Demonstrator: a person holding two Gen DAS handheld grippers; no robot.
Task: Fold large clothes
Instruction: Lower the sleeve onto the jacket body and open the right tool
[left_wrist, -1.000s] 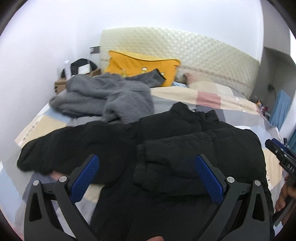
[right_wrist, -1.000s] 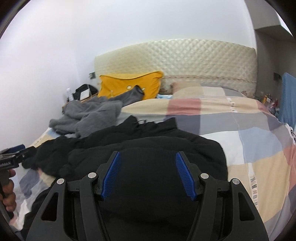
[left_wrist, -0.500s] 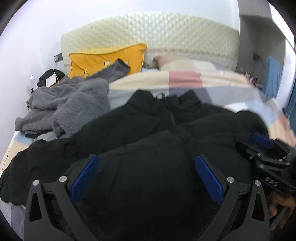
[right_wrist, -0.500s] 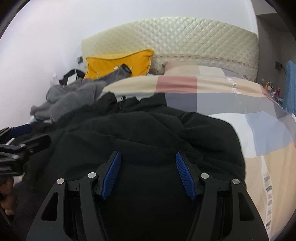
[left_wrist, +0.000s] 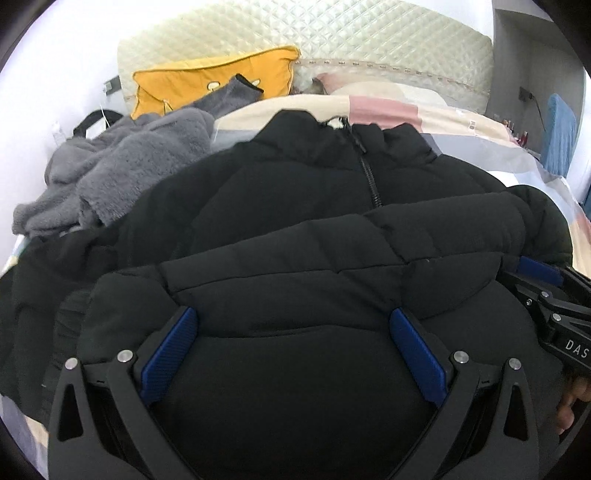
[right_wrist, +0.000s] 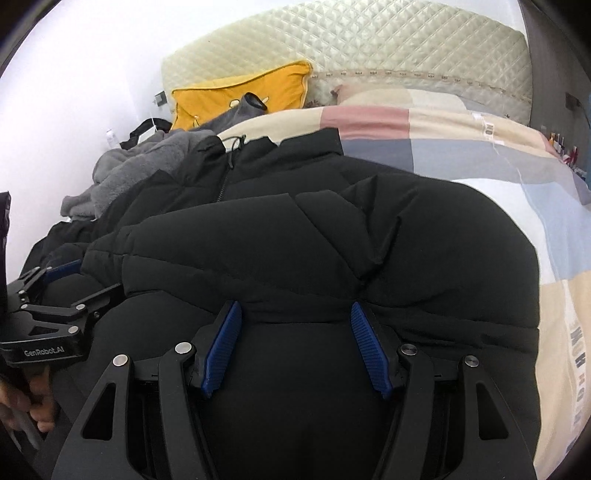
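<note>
A black puffer jacket (left_wrist: 295, 229) lies on the bed with its collar and zipper toward the headboard; it also shows in the right wrist view (right_wrist: 314, 243). My left gripper (left_wrist: 291, 350) is open, its blue pads wide apart, low over the jacket's near part. My right gripper (right_wrist: 295, 343) is open too, its pads a little closer together, over the jacket's near right part. Each gripper shows at the edge of the other's view: the right one (left_wrist: 546, 291), the left one (right_wrist: 55, 295). Black fabric fills the space between both pairs of fingers.
A grey fleece garment (left_wrist: 122, 173) lies heaped at the left beside the jacket. A yellow pillow (left_wrist: 210, 81) leans on the quilted headboard (left_wrist: 369, 33). The checked bedspread (right_wrist: 461, 147) stretches to the right. A blue item (left_wrist: 561, 133) stands at the far right wall.
Both grippers have moved forward and lower over the jacket, so it fills both views. The left view has swung right, from the sleeve toward the jacket's body. Both stay open.
</note>
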